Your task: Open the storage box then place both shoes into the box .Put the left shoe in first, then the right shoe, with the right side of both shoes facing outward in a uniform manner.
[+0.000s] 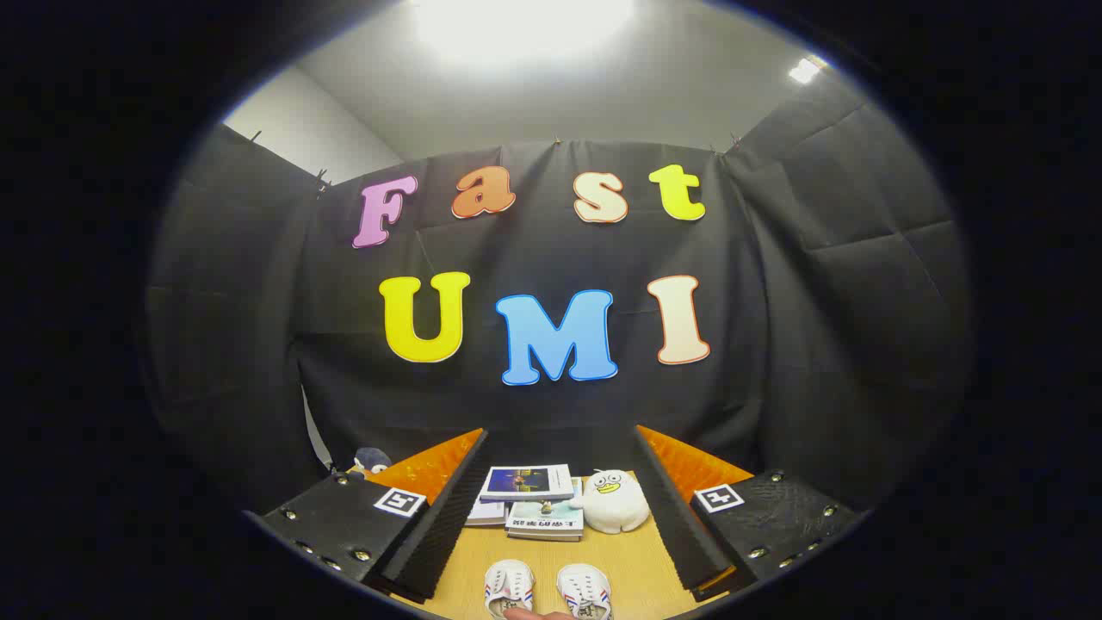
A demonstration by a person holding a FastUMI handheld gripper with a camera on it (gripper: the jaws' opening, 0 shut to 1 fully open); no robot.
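Two small white shoes with red and blue side stripes stand side by side on the wooden table (633,564), toes pointing away from me. One shoe (508,587) is on the left, the other shoe (584,591) on the right. Both lie low between my fingers, near their bases. My gripper (560,435) is open wide and holds nothing; it sits raised above the table. A person's fingertip (538,614) shows just behind the shoes.
Beyond the shoes lies a stack of books (527,495), with a white plush duck (615,501) to its right. A small dark plush toy (370,461) sits beyond the left finger, near the booth's black cloth wall.
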